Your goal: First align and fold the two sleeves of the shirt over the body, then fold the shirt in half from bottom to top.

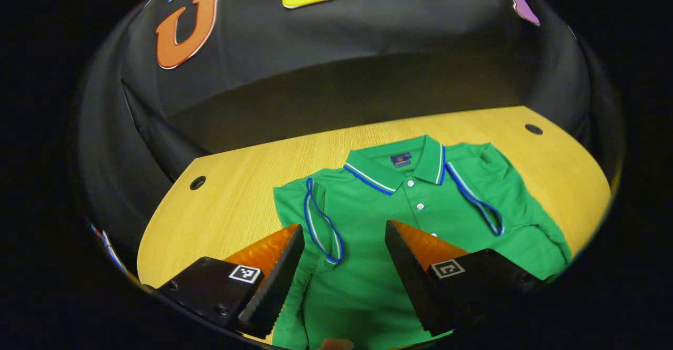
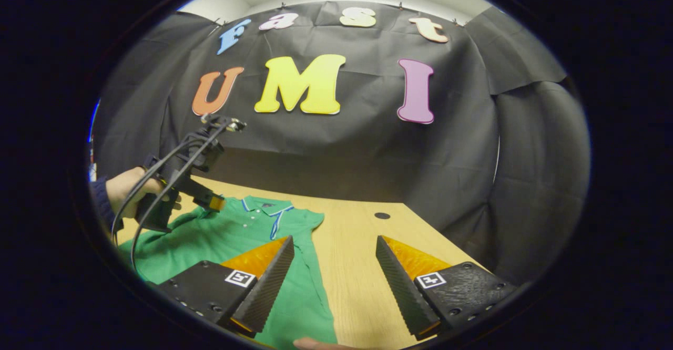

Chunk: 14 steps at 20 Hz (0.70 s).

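Both sleeves lying folded over shirt; left tongs hovering spread over its body, right tongs spread at hem edge.

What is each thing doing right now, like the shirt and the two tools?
Green shirt: lying flat on the table, front up, both sleeves folded over the body, bottom not yet folded up.
Left tool: open, above the shirt, holding nothing.
Right tool: open, over the shirt's edge and the table, holding nothing.
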Each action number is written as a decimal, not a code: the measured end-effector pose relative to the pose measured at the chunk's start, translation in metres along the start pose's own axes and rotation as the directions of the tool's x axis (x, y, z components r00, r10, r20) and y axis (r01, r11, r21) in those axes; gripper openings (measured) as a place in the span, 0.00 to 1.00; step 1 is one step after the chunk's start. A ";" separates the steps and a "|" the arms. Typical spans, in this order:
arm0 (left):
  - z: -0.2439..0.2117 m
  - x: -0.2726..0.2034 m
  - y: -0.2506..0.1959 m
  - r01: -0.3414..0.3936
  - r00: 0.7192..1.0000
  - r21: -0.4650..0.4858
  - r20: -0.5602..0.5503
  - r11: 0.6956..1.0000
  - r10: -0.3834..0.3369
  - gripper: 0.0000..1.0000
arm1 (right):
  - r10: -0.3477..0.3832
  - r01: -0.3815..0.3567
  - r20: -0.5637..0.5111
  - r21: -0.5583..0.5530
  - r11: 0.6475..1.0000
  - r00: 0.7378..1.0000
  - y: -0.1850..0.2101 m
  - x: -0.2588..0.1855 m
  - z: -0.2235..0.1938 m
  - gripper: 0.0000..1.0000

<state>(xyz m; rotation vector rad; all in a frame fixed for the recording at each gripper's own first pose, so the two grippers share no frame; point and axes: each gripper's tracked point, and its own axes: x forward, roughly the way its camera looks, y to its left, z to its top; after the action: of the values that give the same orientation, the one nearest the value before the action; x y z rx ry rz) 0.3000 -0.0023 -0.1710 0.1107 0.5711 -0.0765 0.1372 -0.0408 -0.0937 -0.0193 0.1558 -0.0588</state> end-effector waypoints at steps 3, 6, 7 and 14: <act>0.017 -0.041 0.004 0.025 0.997 -0.069 0.073 0.997 -0.020 1.00 | 0.000 0.000 0.002 0.017 1.000 1.000 -0.001 -0.007 0.009 0.95; 0.025 -0.085 0.015 0.033 0.990 -0.090 0.141 0.995 -0.020 1.00 | 0.007 -0.008 0.035 0.017 1.000 0.999 0.003 -0.024 0.027 0.93; 0.027 -0.101 0.018 0.036 0.986 -0.090 0.165 0.995 -0.020 1.00 | 0.014 -0.015 0.051 0.012 1.000 0.999 0.005 -0.030 0.035 0.95; 0.004 -0.193 0.027 0.028 0.966 -0.039 0.258 0.999 -0.017 1.00 | -0.005 0.006 0.140 -0.005 1.000 0.990 0.003 -0.085 0.082 0.96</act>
<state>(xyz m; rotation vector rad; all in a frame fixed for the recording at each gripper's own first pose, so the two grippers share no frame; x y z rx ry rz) 0.1435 0.0320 -0.0604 0.0521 0.3132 -0.0995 0.0666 -0.0319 0.0005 -0.0292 0.0159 -0.0620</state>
